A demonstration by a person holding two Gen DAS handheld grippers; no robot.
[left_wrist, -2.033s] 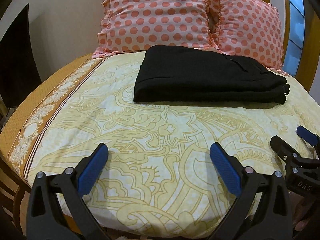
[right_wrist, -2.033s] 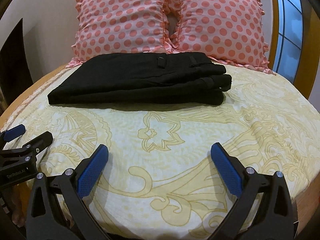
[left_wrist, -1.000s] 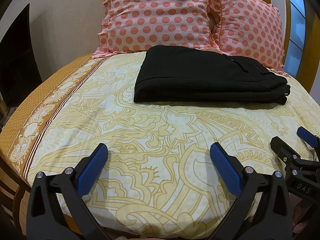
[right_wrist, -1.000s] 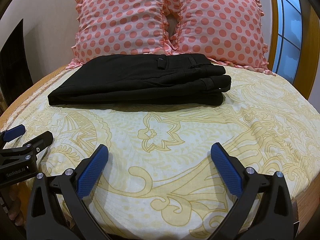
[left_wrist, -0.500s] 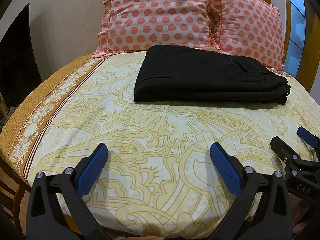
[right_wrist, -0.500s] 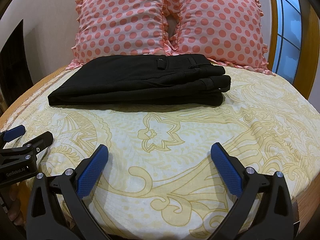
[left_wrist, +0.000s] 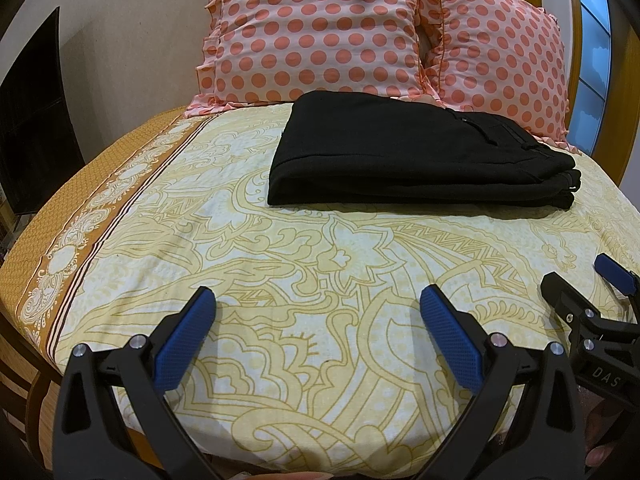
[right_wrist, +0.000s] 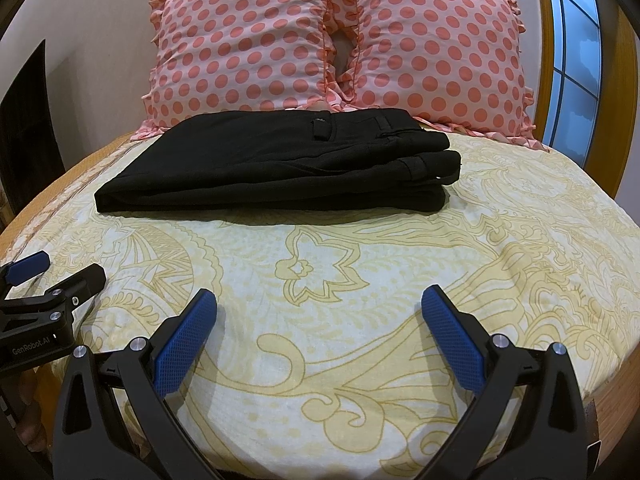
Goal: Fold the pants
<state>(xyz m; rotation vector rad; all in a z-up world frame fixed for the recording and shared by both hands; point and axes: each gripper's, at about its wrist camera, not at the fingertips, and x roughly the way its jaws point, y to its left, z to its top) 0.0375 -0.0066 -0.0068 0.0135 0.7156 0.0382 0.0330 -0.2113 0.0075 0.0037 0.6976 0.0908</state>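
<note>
Black pants (left_wrist: 416, 156) (right_wrist: 280, 168) lie folded into a flat rectangular stack on the yellow patterned bed sheet (left_wrist: 320, 272) (right_wrist: 320, 280), just in front of the pillows. My left gripper (left_wrist: 318, 304) hovers open over the near part of the bed, well short of the pants, nothing between its blue pads. My right gripper (right_wrist: 320, 304) is likewise open and empty, equally far back from the stack. Each gripper shows at the edge of the other's view: the right gripper (left_wrist: 580, 284) and the left gripper (right_wrist: 60, 268).
Two pink polka-dot pillows (left_wrist: 320, 32) (right_wrist: 436, 52) lean against the wall behind the pants. A window (right_wrist: 572, 60) with a wooden frame is at the right. A dark panel (left_wrist: 32, 120) stands at the left. The bed's orange border (left_wrist: 80, 184) runs along the left edge.
</note>
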